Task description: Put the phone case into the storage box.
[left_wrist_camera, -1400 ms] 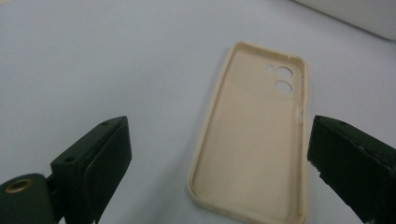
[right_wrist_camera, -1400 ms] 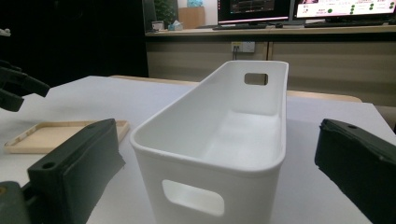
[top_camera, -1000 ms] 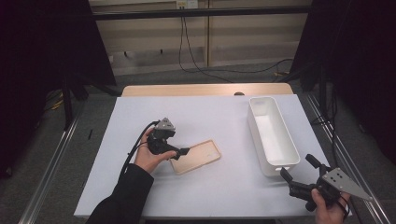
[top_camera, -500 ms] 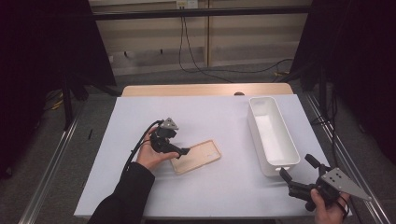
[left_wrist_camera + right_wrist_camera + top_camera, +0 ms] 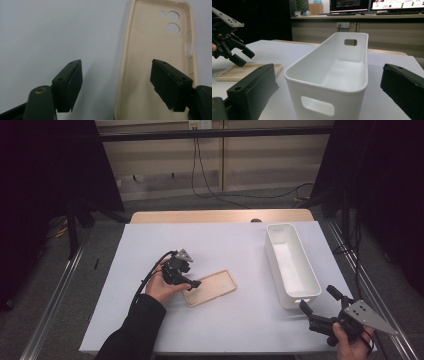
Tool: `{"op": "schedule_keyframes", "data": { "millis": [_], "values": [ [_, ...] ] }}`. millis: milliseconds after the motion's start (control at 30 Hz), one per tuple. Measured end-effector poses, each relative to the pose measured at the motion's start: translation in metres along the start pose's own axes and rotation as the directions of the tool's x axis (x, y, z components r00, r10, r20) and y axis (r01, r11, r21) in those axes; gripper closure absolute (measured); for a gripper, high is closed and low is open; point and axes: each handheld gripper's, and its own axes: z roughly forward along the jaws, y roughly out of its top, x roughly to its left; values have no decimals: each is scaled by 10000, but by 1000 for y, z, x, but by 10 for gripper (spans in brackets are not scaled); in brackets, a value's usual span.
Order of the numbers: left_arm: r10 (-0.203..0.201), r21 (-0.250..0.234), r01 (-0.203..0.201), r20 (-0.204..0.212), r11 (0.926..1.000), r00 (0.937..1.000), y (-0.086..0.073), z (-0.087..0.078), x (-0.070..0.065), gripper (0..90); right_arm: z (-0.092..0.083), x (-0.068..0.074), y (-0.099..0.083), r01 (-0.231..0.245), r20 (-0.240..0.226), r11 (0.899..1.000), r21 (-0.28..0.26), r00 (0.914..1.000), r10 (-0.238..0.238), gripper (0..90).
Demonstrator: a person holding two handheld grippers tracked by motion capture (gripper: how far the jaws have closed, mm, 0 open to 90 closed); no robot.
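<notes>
Beige silicone is what is being closed on: a soft phone case (image 5: 210, 288) lies open side up on the white table (image 5: 225, 330), a little left of the table's middle and nearer its front edge than its back edge. The left gripper (image 5: 192, 283) is held over the case's left end, and its jaws have just been closing. In the left gripper view (image 5: 116, 87) they are seen spread, one jaw outside the long side wall of the case (image 5: 155, 62) and one inside over the floor, with that wall between them and neither pad pressing yet.

For a good pinch, the wall should be taken squarely between the pads, low enough that the thin rim is not merely nipped. The closing is best kept gentle, since the material looks likely to fold or slip. The case would then be lifted level before being carried anywhere.

The right gripper (image 5: 320, 307) is held off the table's front right corner, its jaws spread and empty, pointed along the white bin (image 5: 292, 262) by the right edge. In the right gripper view (image 5: 327, 92) the bin (image 5: 332, 75) looks empty.

The near end of the case is cut off at the bottom of the left gripper view. From above, the jaw tips are too small and dark to be separated from the case. Contact between the inner pad and the case floor cannot be judged.
</notes>
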Motion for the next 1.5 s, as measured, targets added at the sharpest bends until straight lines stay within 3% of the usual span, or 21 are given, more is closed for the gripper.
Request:
{"op": "schedule_keyframes", "data": {
  "millis": [133, 200, 300, 533, 700, 933, 1100, 1500],
  "values": [
    [272, 312, -270, -76, 9991, 9996, 0, -1, 0, 365, 0, 0, 0, 16, -2, 10000, -10, 10000, -16, 0],
    [370, 390, -372, 75, 9985, 9993, 0, -1, 1, 465, 0, 0, 0, 16, -8, 10000, -8, 10000, -16, 0],
    [392, 643, -393, 37, 9972, 9992, -2, 0, 2, 490, 0, 0, 0, 32, -11, 10000, 1, 10000, -32, 0],
    [278, 774, -334, 721, 9964, 9970, -1, 2, 1, 698, 0, 0, 0, 27, -8, 10000, -5, 10000, -27, 0],
    [283, 1019, -363, 785, 9941, 9965, 2, 3, 2, 714, 0, 0, 0, 31, -25, 10000, -18, 10000, -31, 0],
    [13, 1084, -102, 818, 9941, 9966, 4, 4, 4, 752, 0, 1, 0, 50, 13, 10000, -21, 10000, -50, 0],
    [156, 1159, -207, 442, 9930, 9989, 6, 4, 0, 796, 0, 0, 0, 55, 27, 10000, -24, 10000, -55, 0],
    [283, 1198, -318, 308, 9923, 9991, 7, 4, 0, 854, 0, 1, 1, 72, 20, 10000, -35, 10000, -72, 0]
  ]
}}
